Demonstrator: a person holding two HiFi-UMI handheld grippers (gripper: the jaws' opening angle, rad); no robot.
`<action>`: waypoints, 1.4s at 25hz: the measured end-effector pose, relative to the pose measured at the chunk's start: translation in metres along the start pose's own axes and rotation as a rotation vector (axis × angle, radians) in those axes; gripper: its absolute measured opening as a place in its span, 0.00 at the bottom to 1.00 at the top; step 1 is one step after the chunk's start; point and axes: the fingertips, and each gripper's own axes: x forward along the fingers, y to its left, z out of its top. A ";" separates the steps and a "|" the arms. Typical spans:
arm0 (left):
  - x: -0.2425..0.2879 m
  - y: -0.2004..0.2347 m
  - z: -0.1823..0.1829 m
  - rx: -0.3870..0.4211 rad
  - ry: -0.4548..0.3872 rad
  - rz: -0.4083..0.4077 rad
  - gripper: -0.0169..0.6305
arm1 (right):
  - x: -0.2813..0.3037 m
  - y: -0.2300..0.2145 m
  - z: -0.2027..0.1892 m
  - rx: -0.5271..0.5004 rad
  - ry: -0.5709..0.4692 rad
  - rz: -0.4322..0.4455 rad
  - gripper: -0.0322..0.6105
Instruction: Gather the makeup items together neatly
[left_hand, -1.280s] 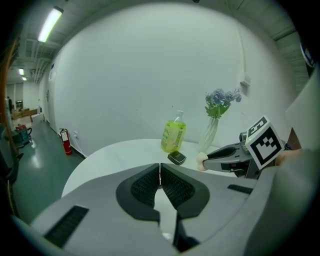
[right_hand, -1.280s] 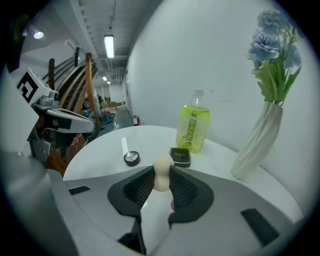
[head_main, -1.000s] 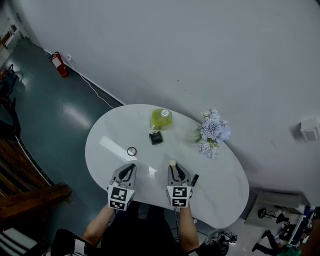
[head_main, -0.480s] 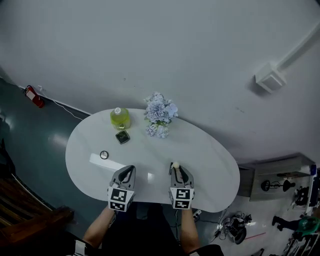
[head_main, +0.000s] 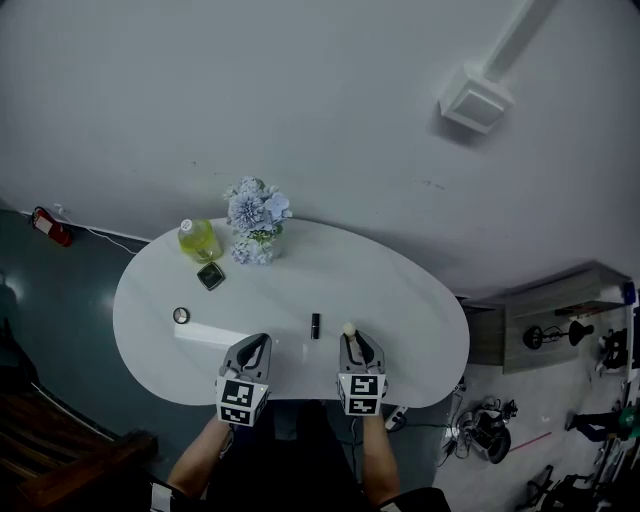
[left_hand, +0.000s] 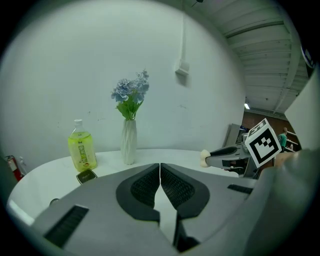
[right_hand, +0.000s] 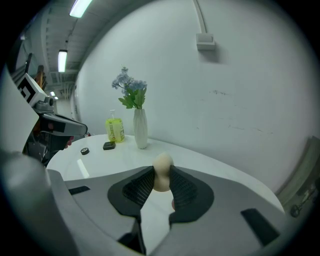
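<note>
My right gripper (head_main: 349, 336) is shut on a cream makeup sponge (right_hand: 162, 165), held just above the near edge of the white table (head_main: 400, 300). The left gripper (head_main: 258, 342) hovers beside it, shut and empty, its pads (left_hand: 150, 186) touching. Between the two lies a black lipstick tube (head_main: 315, 325). A black compact (head_main: 210, 276) and a small round pot (head_main: 181, 316) sit toward the table's left, also seen as the compact (right_hand: 109, 145) and the pot (right_hand: 84, 150) in the right gripper view.
A yellow-green bottle (head_main: 198, 240) and a white vase of blue flowers (head_main: 255, 222) stand at the table's back left. A white wall rises behind the table. Cables and gear lie on the floor at the lower right.
Both grippers have swept to the right along the table's near edge, so the bottle, compact and vase slid left in the head view. The lipstick now lies left of the right gripper.
</note>
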 end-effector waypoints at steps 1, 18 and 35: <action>0.002 -0.003 -0.001 0.001 0.004 -0.001 0.06 | 0.000 -0.002 -0.003 0.002 0.004 0.004 0.23; 0.046 -0.011 -0.048 -0.023 0.096 0.019 0.06 | 0.063 -0.007 -0.058 0.030 0.073 0.095 0.23; 0.060 -0.014 -0.067 -0.045 0.137 0.016 0.06 | 0.079 -0.001 -0.084 0.023 0.109 0.128 0.23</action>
